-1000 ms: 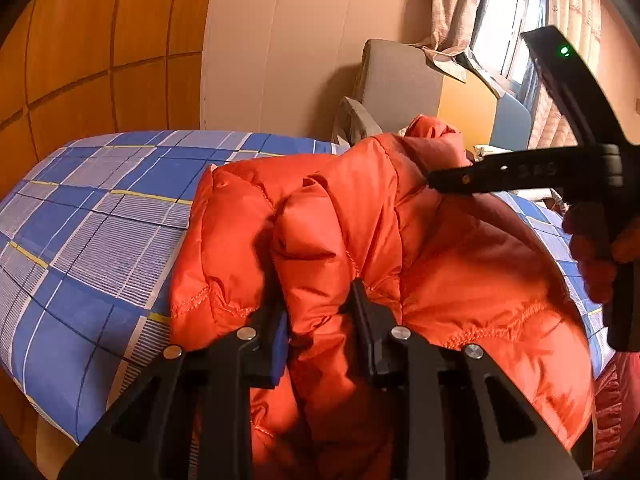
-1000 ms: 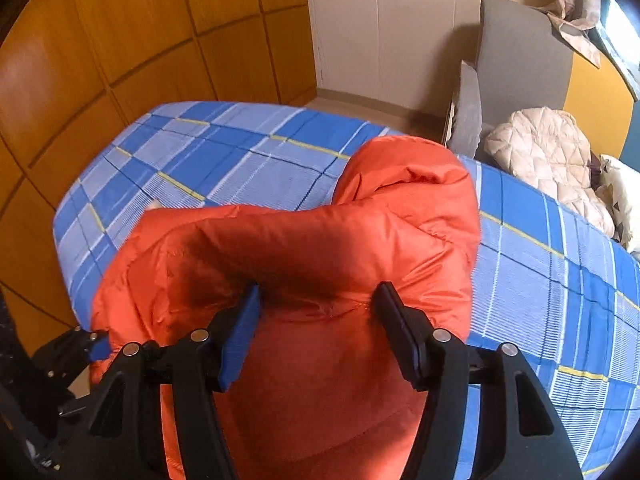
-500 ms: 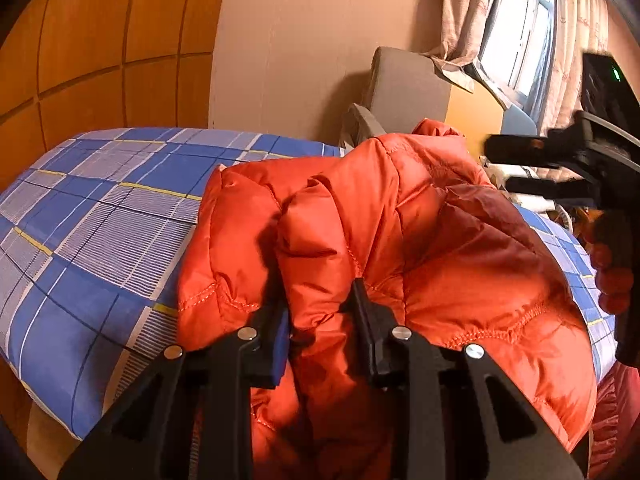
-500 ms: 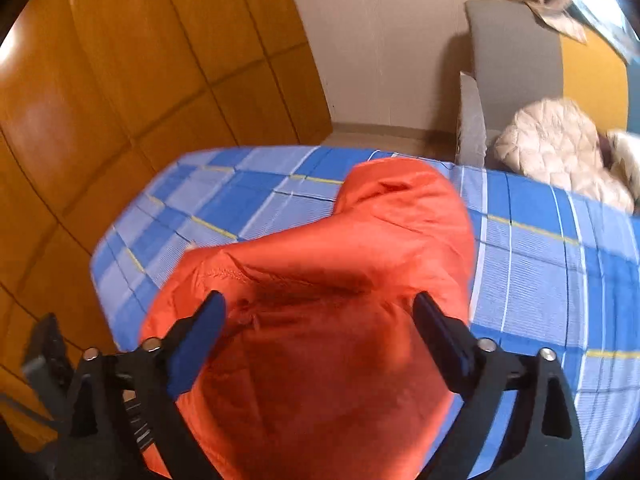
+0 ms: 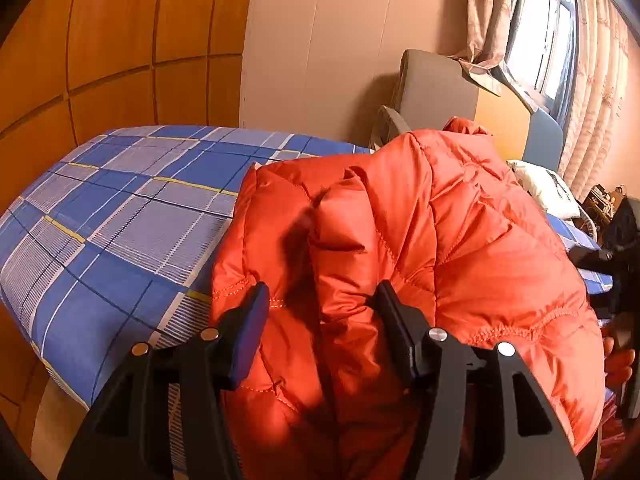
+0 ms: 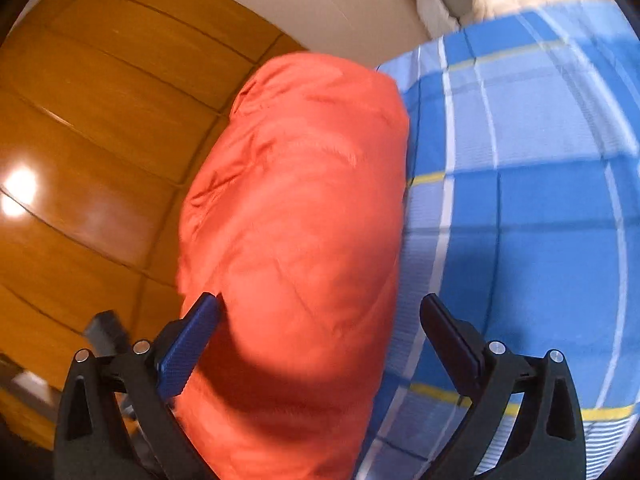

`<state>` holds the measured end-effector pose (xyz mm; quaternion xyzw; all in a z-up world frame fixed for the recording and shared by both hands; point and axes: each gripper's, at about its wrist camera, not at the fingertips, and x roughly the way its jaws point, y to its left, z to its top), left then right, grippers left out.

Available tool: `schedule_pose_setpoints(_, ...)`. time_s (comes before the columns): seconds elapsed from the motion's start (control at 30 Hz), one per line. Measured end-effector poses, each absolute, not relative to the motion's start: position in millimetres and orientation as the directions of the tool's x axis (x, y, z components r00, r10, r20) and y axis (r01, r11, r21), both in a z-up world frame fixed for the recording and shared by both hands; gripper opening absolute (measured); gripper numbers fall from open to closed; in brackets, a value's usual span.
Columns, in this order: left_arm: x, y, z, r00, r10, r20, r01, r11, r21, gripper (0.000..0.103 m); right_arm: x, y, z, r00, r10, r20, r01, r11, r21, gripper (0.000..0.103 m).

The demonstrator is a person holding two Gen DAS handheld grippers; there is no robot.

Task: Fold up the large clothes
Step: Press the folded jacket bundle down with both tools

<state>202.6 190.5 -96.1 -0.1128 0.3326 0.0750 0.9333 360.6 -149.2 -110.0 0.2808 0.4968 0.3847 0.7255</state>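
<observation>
A: Left wrist view: the left gripper (image 5: 320,312) is opening, a fold of the orange puffer jacket (image 5: 460,240) loose between its jaws; the jacket lies on the checked bedspread (image 5: 120,216).

B: Right wrist view: the right gripper (image 6: 320,320) is opening wide and grips nothing; the jacket (image 6: 296,208) bulges between its jaws, unpinched.

One puffy orange quilted coat (image 5: 460,240). One blue checked bed sheet with yellow lines (image 5: 120,208). Two black grippers: left gripper (image 5: 320,320), right gripper (image 6: 320,328). One grey chair (image 5: 436,96). One white pillow (image 5: 544,188).

Wooden wall panels (image 5: 120,40), a blue checked bed (image 5: 132,216) and a curtained window (image 5: 552,48)
</observation>
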Motion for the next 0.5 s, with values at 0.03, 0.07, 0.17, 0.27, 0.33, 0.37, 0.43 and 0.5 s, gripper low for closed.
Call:
schedule_pose_setpoints(0.03, 202.7, 192.2, -96.6, 0.767, 0.058, -0.639, -0.215, 0.962, -0.17, 0.057, 361.3, -148.8, -112.4, 0.192, 0.851, -0.489, -0.281, 0.525, 0.803, 0.1)
schedule_pose_setpoints(0.07, 203.1, 195.6, -97.9, 0.766, 0.044, -0.642, -0.214, 0.958, -0.189, 0.057, 360.7, -146.9, -115.8, 0.172, 0.864, -0.472, -0.283, 0.503, 0.817, 0.1)
schedule_pose_setpoints(0.17, 205.2, 205.8, -102.9, 0.762, -0.002, -0.647, -0.205, 0.948, -0.244, 0.058, 359.3, -135.0, -123.8, 0.116, 0.889, -0.443, -0.295, 0.457, 0.839, 0.1)
schedule_pose_setpoints(0.27, 207.2, 222.6, -111.7, 0.759, -0.078, -0.647, -0.193, 0.921, -0.338, 0.059, 364.4, -121.7, -132.2, 0.07, 0.91, -0.409, -0.299, 0.41, 0.862, 0.1)
schedule_pose_setpoints(0.33, 208.8, 232.7, -119.4, 0.753, -0.143, -0.642, -0.176, 0.897, -0.406, 0.06, 369.4, -114.1, -138.6, 0.04, 0.927, -0.372, -0.288, 0.367, 0.884, 0.1)
schedule_pose_setpoints(0.37, 210.2, 242.4, -125.4, 0.749, -0.195, -0.633, -0.169, 0.867, -0.468, 0.06, 371.1, -110.3, -140.1, 0.033, 0.932, -0.361, -0.29, 0.354, 0.889, 0.1)
schedule_pose_setpoints(0.43, 212.1, 253.0, -134.2, 0.749, -0.261, -0.609, -0.159, 0.822, -0.548, 0.06, 373.3, -102.3, -139.3, 0.021, 0.935, -0.354, -0.306, 0.343, 0.888, 0.1)
schedule_pose_setpoints(0.5, 213.7, 257.0, -142.5, 0.75, -0.317, -0.58, -0.14, 0.782, -0.608, 0.061, 374.1, -97.3, -136.2, 0.019, 0.932, -0.362, -0.323, 0.348, 0.88, 0.1)
